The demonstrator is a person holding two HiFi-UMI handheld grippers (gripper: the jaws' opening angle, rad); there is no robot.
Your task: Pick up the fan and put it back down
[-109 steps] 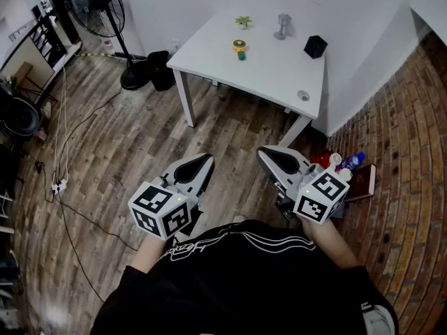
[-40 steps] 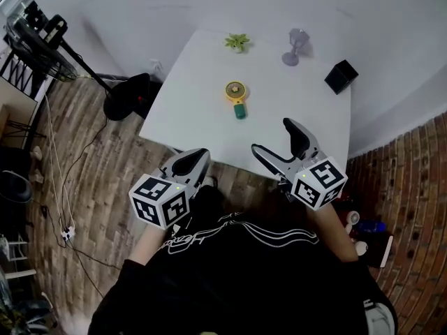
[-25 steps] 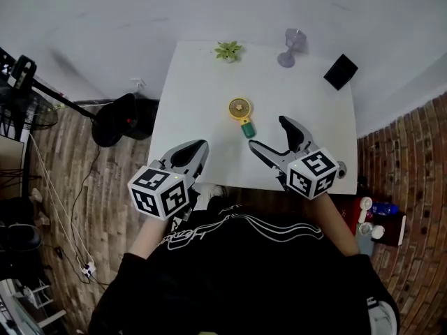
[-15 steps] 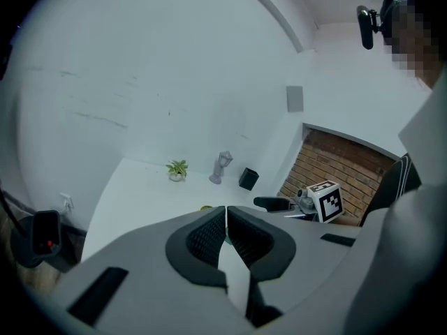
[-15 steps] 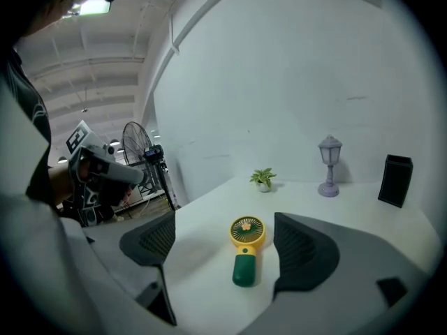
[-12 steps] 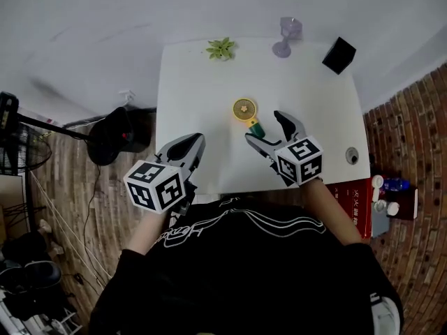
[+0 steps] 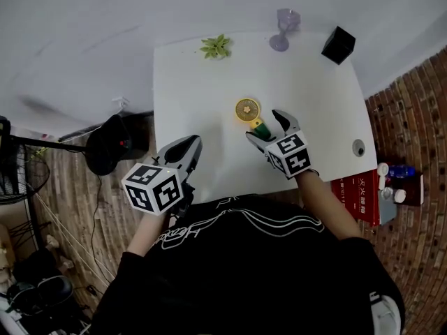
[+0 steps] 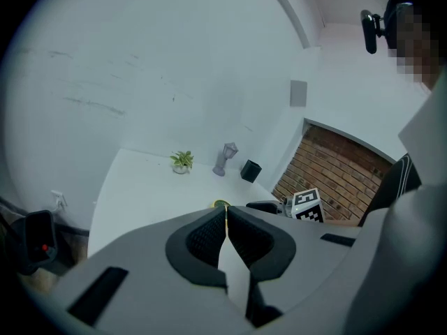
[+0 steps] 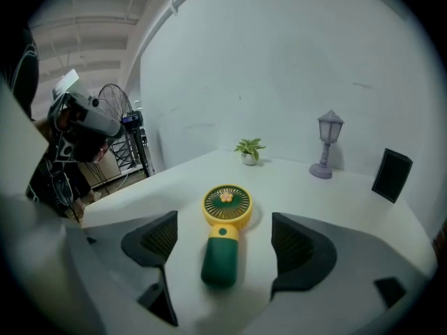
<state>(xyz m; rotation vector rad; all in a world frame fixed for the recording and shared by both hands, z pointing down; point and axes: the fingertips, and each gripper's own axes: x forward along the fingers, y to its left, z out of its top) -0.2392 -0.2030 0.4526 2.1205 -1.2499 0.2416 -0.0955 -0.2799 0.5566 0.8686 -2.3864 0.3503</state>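
One white surface (image 7: pixel 188 96), bearing one yellow-and-green handheld fan (image 7: pixel 248 110), one small potted plant (image 7: pixel 216 46), one purple lantern-shaped lamp (image 7: pixel 283 28), one black box (image 7: pixel 339 45) and one round grey disc (image 7: pixel 358 147); on the floor (image 7: pixel 419 117) beside it, one red book (image 7: pixel 360 199).

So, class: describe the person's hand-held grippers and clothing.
The left hand-held gripper and right hand-held gripper match: pale grey, curved jaws with black ribbed pads, a white cube bearing black square markers. The right's jaws have just been closing round the untouched yellow-and-green plastic fan. Clothing: black short-sleeved top, thin white lines.
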